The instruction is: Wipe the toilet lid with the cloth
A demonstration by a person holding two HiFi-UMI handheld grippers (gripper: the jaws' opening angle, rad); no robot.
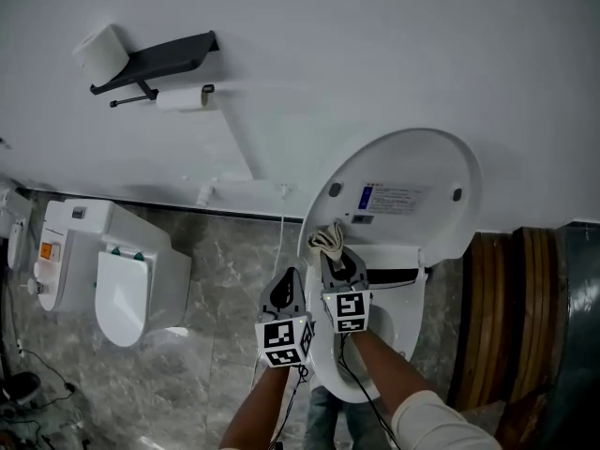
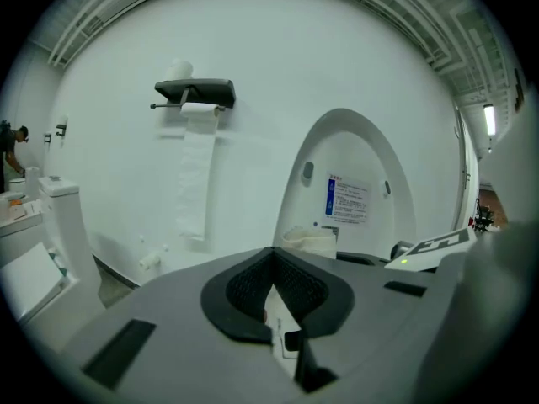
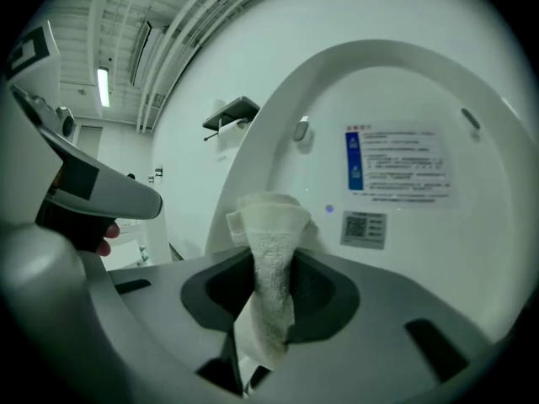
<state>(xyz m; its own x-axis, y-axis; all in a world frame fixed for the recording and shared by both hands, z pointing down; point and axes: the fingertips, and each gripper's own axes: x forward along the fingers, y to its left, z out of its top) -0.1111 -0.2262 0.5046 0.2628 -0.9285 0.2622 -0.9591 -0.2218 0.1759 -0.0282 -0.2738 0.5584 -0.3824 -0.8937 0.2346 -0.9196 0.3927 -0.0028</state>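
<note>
Raised toilet lid [image 1: 412,162], cloth [image 1: 326,242] before it, paper holder [image 1: 164,56], second toilet [image 1: 94,251] left

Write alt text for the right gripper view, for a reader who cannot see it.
The right gripper is shut on a folded white cloth in front of the raised toilet lid, whose inner face bears a printed label. At left are the left gripper and, on the white wall, a dark paper holder.

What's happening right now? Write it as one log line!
right gripper: shut on cloth | left gripper: shut, empty | toilet lid: raised | cloth touching lid: unclear
</note>
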